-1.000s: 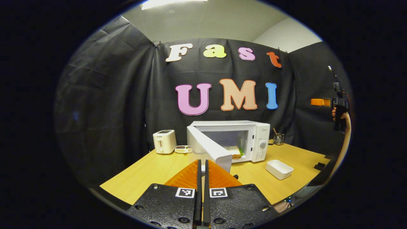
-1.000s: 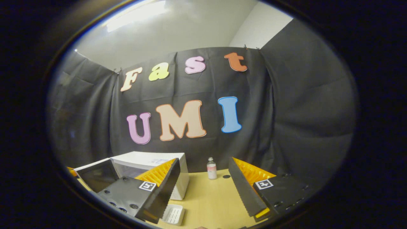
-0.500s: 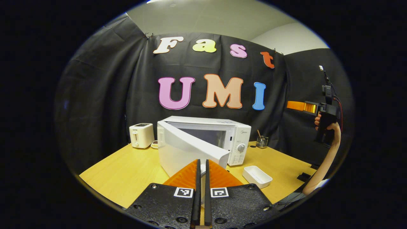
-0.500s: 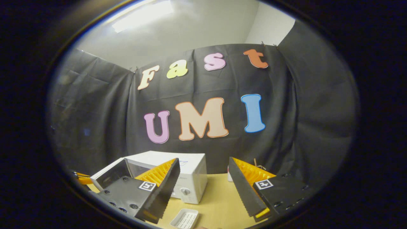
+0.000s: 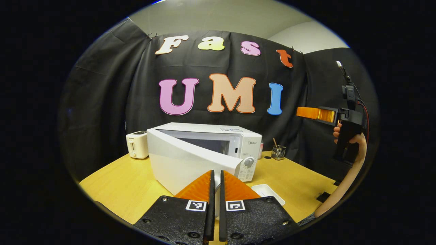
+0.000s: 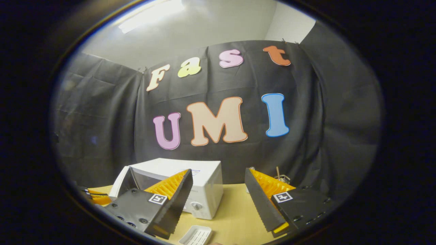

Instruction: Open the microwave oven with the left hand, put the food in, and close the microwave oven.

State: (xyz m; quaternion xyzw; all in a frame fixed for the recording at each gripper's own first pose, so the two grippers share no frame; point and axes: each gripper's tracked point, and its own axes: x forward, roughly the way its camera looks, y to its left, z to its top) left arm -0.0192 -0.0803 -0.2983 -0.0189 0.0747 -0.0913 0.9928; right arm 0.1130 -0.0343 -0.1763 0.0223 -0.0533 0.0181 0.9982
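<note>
Left gripper view: microwave door ajar, hides food; left tool closed, empty.

— What's the room like from where you stand?

— Black cloth hangs as the booth's wall on three sides, creased and pinned along its top edge. Above it there's a pale ceiling, and a white wall shows past the cloth at the upper right.

— And the light?

— A bright ceiling light glows overhead, blurred at the edge.

— Any furniture?

— Just the counter, a light yellow wood top running up to the cloth at the back.
</note>
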